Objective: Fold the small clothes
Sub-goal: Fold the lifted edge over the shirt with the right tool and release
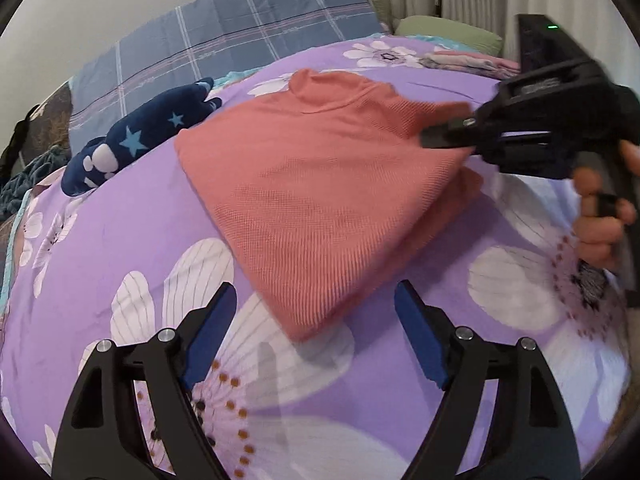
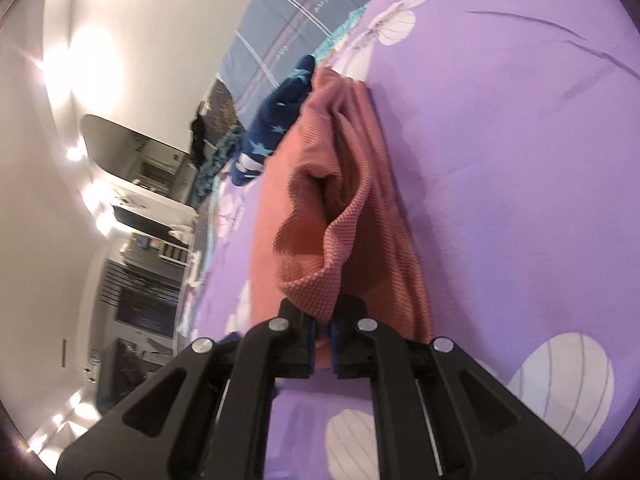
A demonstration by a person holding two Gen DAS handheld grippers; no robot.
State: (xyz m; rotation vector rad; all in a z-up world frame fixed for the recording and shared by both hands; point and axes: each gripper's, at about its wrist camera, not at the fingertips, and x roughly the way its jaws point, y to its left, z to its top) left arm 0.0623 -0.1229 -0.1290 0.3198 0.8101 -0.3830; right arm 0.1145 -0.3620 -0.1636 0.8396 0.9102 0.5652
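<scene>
Folding a small salmon-pink waffle-knit top [image 1: 320, 184] spread on a purple bedspread printed with large white flowers [image 1: 120, 216]. Right gripper [image 2: 323, 330] closed tight on a bunched edge of the pink cloth, pinched fabric standing up in a peak between the blue pads [image 2: 313, 340]. Left gripper [image 1: 316, 328] hanging wide open just short of the top's near corner, holding nothing.

Judged best: carry the pinched side low and level across the body, set edge on edge, let go only once the cloth lies flat. Left gripper could pin the near corner so the layer beneath does not drag.

Room to the left limited by a dark blue star-patterned garment [image 1: 136, 136] lying near the top's far left edge, apart from it as far as can be told. Folded pale clothes [image 1: 468, 62] farther back on the right. Bare bedspread open toward the near side and right.
</scene>
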